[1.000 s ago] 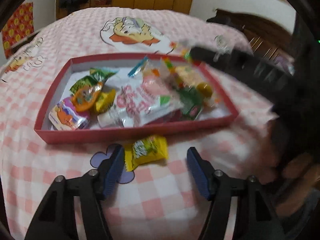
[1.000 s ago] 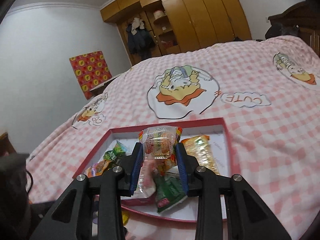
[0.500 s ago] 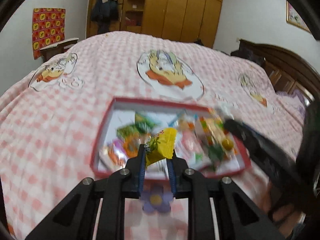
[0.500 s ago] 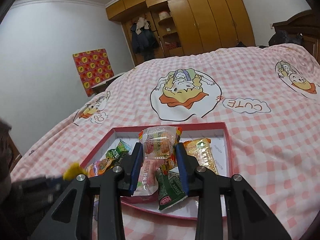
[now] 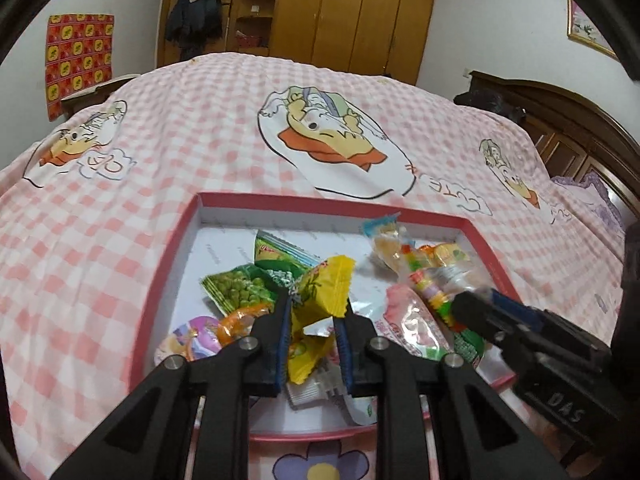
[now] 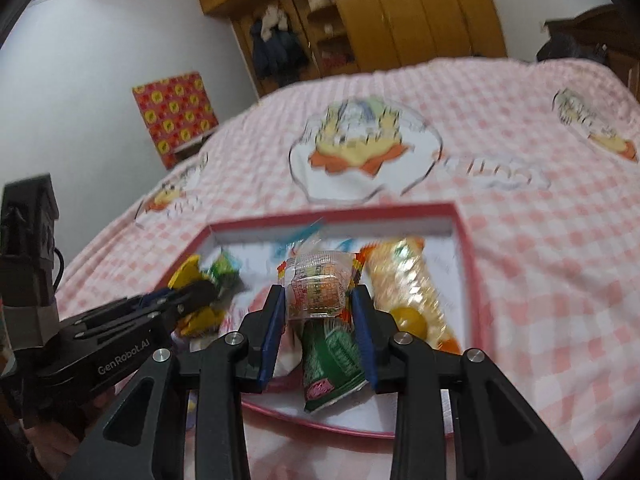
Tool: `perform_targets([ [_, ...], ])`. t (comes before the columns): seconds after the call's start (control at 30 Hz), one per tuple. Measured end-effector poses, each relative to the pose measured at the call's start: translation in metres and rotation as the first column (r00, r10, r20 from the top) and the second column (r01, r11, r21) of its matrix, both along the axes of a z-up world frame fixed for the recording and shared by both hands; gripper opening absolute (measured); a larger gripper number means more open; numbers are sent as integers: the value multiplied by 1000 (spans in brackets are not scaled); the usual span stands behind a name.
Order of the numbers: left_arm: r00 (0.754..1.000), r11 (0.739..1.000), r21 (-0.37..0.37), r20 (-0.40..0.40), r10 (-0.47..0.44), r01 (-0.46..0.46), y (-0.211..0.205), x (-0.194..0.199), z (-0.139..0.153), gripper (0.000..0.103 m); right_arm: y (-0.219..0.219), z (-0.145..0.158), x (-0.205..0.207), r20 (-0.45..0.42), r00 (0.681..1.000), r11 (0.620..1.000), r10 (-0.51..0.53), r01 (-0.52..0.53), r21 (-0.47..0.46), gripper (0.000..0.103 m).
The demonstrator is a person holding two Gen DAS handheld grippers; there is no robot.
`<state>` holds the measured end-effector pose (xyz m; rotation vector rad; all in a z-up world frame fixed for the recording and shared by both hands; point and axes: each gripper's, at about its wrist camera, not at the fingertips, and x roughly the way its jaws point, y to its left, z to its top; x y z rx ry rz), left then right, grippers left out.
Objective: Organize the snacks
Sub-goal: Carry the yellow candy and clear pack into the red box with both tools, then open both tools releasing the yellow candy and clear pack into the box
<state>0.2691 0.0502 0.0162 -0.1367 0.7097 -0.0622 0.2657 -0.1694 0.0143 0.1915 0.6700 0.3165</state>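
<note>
A red-rimmed box point(image 5: 168, 248) lies on the pink checked bed and holds several snack packets. My left gripper point(image 5: 314, 304) is shut on a yellow snack packet point(image 5: 322, 292) and holds it over the box's near middle. My right gripper point(image 6: 318, 292) is shut on a clear jelly cup packet point(image 6: 318, 288) above the box point(image 6: 466, 240). In the right wrist view the left gripper point(image 6: 188, 296) with the yellow packet point(image 6: 186, 272) shows at the left. In the left wrist view the right gripper point(image 5: 472, 304) enters from the right.
In the box lie green pea packets point(image 5: 240, 288), a pink packet point(image 5: 408, 316), a green packet point(image 6: 332, 356) and a long orange packet point(image 6: 404, 280). A wooden headboard point(image 5: 568, 120) is at the right, a wardrobe point(image 5: 344, 12) at the far end.
My left gripper closed on the yellow packet that lay in front of the box, lifted it and now holds it over the box. The right gripper moved lower and closer over the box with its cup.
</note>
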Motion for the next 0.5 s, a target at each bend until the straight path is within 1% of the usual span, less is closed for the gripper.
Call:
perform_targets([
  [0.13,999,999,-32,-25,-21,20,2,4,-5,22,3,-6,4,-34,999,1000,-5,5,-16,35],
  [0.27,999,998,-54,-30,-16,14,5,4,-6,22,-2,-8,6,-48,999,1000,-8,9,11,35],
  [0.37,999,999,-47,-29,-16,14,5,4,-6,22,-2,-8,6,-51,999,1000,-10,10,12,35],
  [0.5,999,999,-41,-31,-12,10,6,4,-7,25,-2,-8,7,-54,999,1000,-11,11,13,35],
])
